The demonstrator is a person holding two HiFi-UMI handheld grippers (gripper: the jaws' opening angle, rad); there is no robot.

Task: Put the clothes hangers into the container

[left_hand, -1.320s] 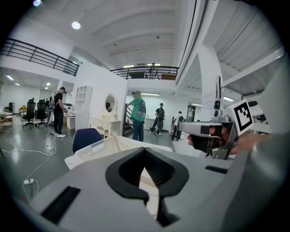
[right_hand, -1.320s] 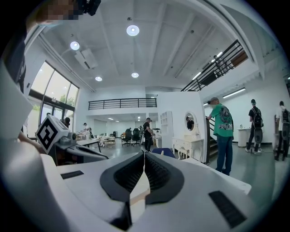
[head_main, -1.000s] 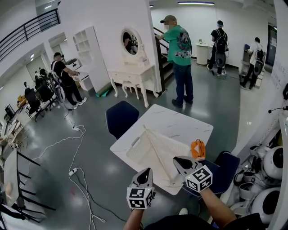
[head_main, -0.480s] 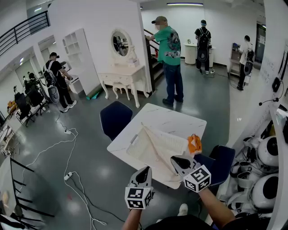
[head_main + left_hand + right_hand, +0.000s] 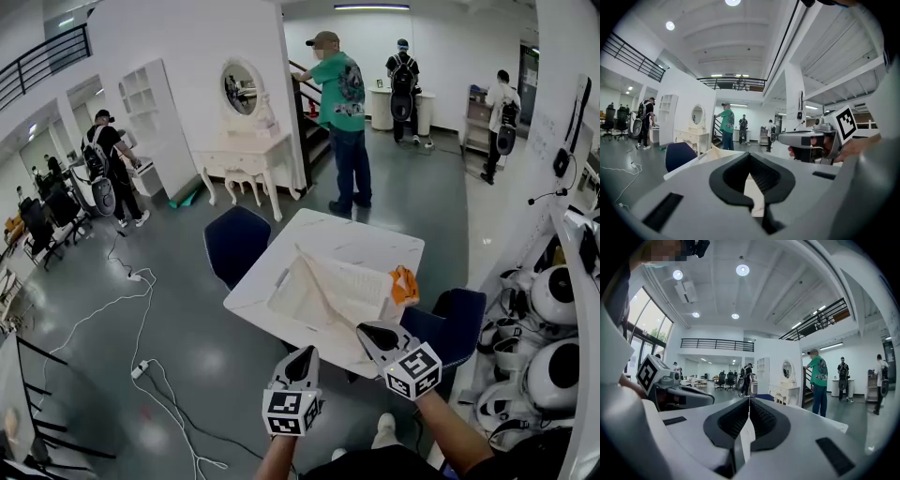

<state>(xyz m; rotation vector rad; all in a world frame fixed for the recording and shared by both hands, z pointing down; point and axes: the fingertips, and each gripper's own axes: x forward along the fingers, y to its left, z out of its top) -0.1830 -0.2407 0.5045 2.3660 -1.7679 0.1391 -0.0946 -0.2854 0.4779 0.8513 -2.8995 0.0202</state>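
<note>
Left gripper (image 5: 304, 355) and right gripper (image 5: 370, 331), jaws pressed together, hold nothing. The white container (image 5: 284, 298) lies on the table (image 5: 367, 246) ahead.

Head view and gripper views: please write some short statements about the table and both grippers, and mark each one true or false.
1. The left gripper and the right gripper hold nothing. True.
2. The left gripper's jaws stand wide apart. False: they are together.
3. An orange thing sits at the white container's right side. True.
4. The container stands on the floor. False: it is on the white table.
5. The chair left of the table is red. False: the chair is dark blue.
</note>
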